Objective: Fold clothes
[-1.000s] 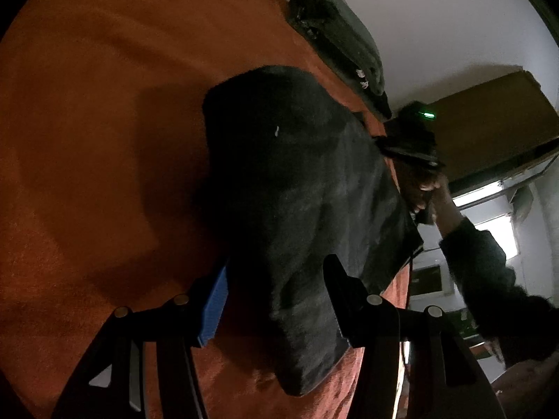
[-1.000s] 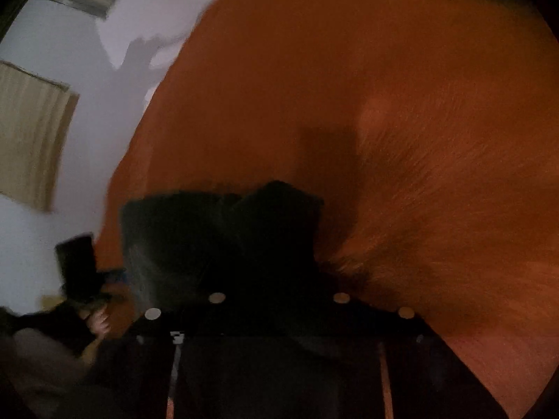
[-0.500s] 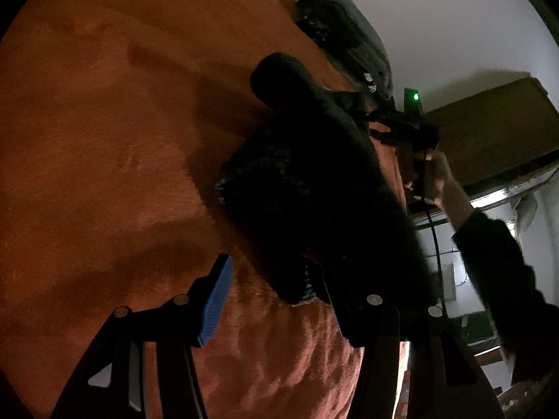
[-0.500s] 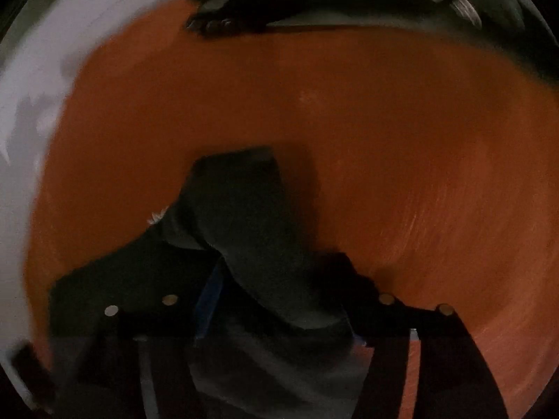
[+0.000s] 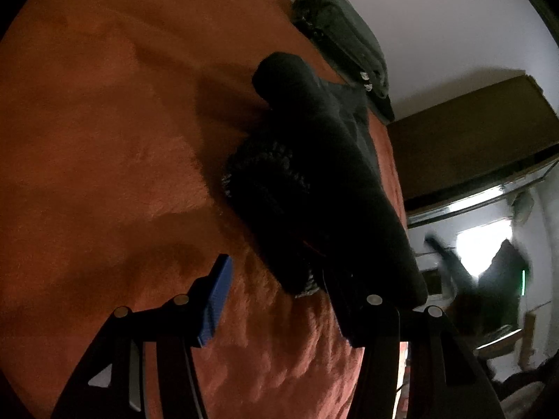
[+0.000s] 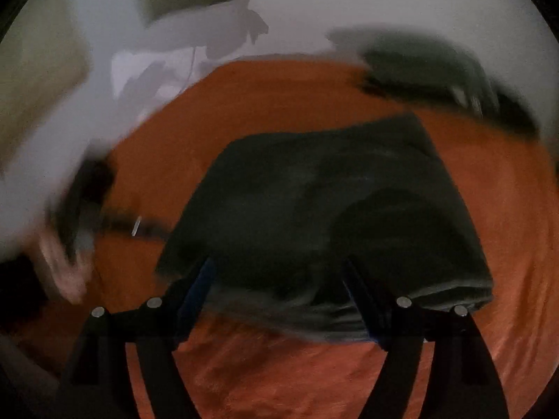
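A dark folded garment [image 5: 314, 174] lies on an orange blanket [image 5: 104, 139]; it also shows in the right wrist view [image 6: 332, 209], blurred by motion. My left gripper [image 5: 279, 296] is open just in front of it, its right finger under the garment's near edge. My right gripper [image 6: 279, 289] is open, its fingers wide apart at the garment's near edge. The right gripper shows as a blur at the far right of the left wrist view [image 5: 503, 279].
A stack of dark green folded clothes [image 5: 346, 38] sits at the blanket's far edge by the white wall; it also shows in the right wrist view [image 6: 436, 70]. A brown cabinet [image 5: 471, 132] stands to the right.
The right gripper has let go of the garment after folding it over, and has pulled back away from it. The garment now lies folded. The left gripper stayed open and in place.
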### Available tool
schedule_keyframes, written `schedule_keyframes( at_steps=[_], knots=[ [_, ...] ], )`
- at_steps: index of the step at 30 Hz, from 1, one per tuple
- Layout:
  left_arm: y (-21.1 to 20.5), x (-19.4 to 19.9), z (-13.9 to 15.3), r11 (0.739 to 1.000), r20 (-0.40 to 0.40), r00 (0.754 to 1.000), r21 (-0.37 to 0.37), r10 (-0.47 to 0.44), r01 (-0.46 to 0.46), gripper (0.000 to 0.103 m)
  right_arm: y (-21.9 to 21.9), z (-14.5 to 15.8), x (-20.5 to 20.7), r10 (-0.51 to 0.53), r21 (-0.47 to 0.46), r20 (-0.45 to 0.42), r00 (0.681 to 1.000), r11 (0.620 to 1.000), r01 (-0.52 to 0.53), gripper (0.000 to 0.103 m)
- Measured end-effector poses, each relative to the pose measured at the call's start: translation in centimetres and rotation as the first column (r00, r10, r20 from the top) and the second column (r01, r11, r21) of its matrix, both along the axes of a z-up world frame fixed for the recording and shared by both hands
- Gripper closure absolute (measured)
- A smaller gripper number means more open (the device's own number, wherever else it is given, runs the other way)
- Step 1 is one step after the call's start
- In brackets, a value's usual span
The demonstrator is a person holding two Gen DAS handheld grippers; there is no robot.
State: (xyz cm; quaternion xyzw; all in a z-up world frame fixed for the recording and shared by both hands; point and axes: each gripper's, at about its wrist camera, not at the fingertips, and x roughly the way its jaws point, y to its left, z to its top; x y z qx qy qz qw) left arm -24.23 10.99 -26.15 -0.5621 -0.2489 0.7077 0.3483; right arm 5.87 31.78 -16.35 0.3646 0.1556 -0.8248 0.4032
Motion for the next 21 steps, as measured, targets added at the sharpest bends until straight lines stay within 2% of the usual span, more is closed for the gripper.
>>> schedule_keyframes(
  at_steps=[1, 2, 3, 4, 5, 6, 8, 10, 11, 12, 13, 14, 15, 17, 19, 21],
  knots=[
    [0.0, -0.4, -0.4, 1.0, 0.015, 1.0, 0.017, 0.001, -0.001, 0.048, -2.1, -0.8, 2.1, 0.064, 0.059, -0.085, 0.994, 0.996, -0.059, 0.026],
    [0.2, -1.1, -0.7, 0.999, 0.029, 1.0, 0.045, 0.01, -0.012, 0.048, -4.0, -1.8, 4.5, 0.126, 0.161, -0.208, 0.97, 0.983, -0.093, 0.026],
    [0.2, -1.7, -1.0, 0.997, 0.045, 0.999, 0.071, 0.02, -0.024, 0.048, -5.8, -2.8, 6.9, 0.197, 0.265, -0.321, 0.927, 0.958, -0.111, 0.026],
    [0.0, -2.2, -1.5, 0.995, 0.065, 0.997, 0.087, 0.037, -0.043, 0.048, -7.2, -3.9, 8.5, 0.247, 0.364, -0.439, 0.864, 0.928, -0.08, 0.026],
    [-0.2, -2.7, -2.0, 0.993, 0.085, 0.995, 0.102, 0.054, -0.062, 0.048, -8.6, -5.1, 10.2, 0.305, 0.453, -0.543, 0.783, 0.891, -0.032, 0.026],
    [-0.4, -3.3, -2.4, 0.99, 0.105, 0.992, 0.117, 0.07, -0.082, 0.048, -9.7, -6.3, 11.2, 0.362, 0.507, -0.59, 0.722, 0.862, -0.018, 0.026],
    [-0.8, -4.3, -3.3, 0.982, 0.148, 0.984, 0.148, 0.098, -0.12, 0.047, -11.0, -8.2, 11.4, 0.42, 0.567, -0.594, 0.686, 0.823, -0.012, 0.025],
    [-0.6, -5.0, -4.3, 0.973, 0.201, 0.974, 0.185, 0.1, -0.138, 0.046, -10.7, -7.9, 10.7, 0.378, 0.547, -0.569, 0.73, 0.837, -0.007, 0.025],
    [-0.3, -5.3, -4.8, 0.973, 0.216, 0.97, 0.177, 0.109, -0.148, 0.046, -10.6, -7.7, 10.3, 0.356, 0.536, -0.555, 0.752, 0.844, -0.005, 0.03],
    [0.0, -5.5, -5.2, 0.973, 0.225, 0.967, 0.166, 0.12, -0.159, 0.049, -10.4, -7.6, 9.9, 0.334, 0.525, -0.54, 0.772, 0.851, -0.001, 0.052],
    [0.3, -5.5, -5.0, 0.975, 0.202, 0.97, 0.146, 0.138, -0.169, 0.056, -10.3, -7.4, 9.6, 0.312, 0.514, -0.524, 0.792, 0.858, 0.002, 0.066],
    [0.5, -5.4, -4.3, 0.974, 0.169, 0.976, 0.153, 0.139, -0.165, 0.083, -10.2, -7.2, 9.2, 0.29, 0.503, -0.508, 0.811, 0.864, 0.006, 0.069],
    [0.7, -5.2, -3.6, 0.974, 0.135, 0.981, 0.16, 0.14, -0.161, 0.091, -10.0, -7.1, 8.8, 0.267, 0.492, -0.491, 0.829, 0.87, 0.011, 0.073],
    [1.4, -4.8, -0.9, 0.979, 0.024, 0.989, 0.137, 0.149, -0.15, 0.092, -9.7, -6.8, 8.1, 0.222, 0.471, -0.454, 0.863, 0.882, 0.021, 0.076],
    [1.7, -4.6, 1.7, 0.986, -0.059, 0.99, 0.111, 0.13, -0.123, 0.092, -9.1, -4.8, 8.7, 0.165, 0.412, -0.46, 0.872, 0.91, 0.045, 0.078],
    [1.5, -4.8, 3.4, 0.988, -0.069, 0.991, 0.112, 0.113, -0.105, 0.092, -8.3, -3.0, 9.4, 0.112, 0.357, -0.454, 0.884, 0.932, 0.065, 0.08]
  ],
)
